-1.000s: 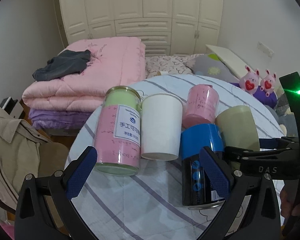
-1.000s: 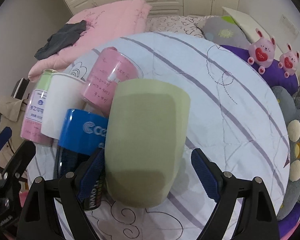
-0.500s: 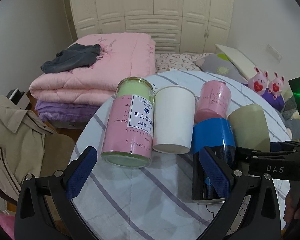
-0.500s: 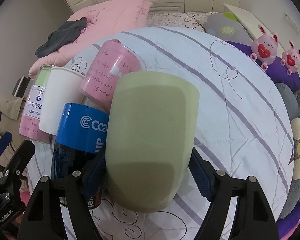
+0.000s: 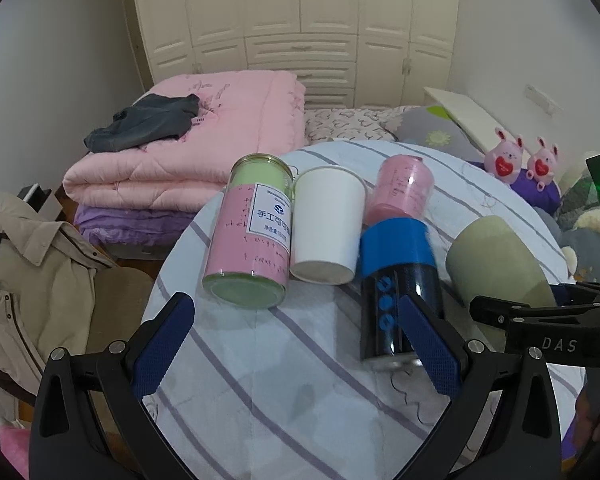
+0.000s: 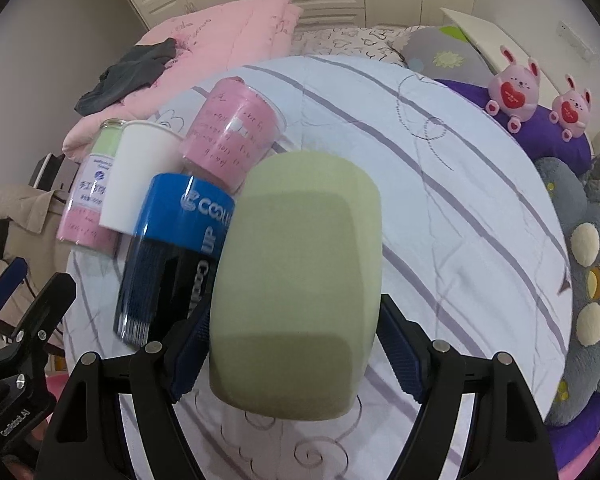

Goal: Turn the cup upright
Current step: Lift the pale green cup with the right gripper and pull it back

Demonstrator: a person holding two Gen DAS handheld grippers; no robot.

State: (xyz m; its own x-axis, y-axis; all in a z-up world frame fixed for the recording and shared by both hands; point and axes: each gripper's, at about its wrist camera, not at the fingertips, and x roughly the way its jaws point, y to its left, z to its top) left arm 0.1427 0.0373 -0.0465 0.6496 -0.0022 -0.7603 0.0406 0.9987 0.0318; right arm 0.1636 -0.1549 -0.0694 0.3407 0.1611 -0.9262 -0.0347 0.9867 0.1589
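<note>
A pale green cup lies on its side on the round table, its base toward the right wrist camera. My right gripper is shut on the green cup, one blue pad against each side near the base. In the left wrist view the green cup sits at the right with the right gripper's black frame over it. My left gripper is open and empty, held above the table's near part. A white paper cup lies on its side among the other containers.
A blue-and-black can, a pink-and-green jar and a small pink jar lie beside the white cup. The table has a striped white cloth. Folded pink quilts and plush toys lie beyond.
My right gripper has closed onto the green cup and lifted its end a little. My left gripper has pulled back and up from the containers; the blue can has shifted slightly.
</note>
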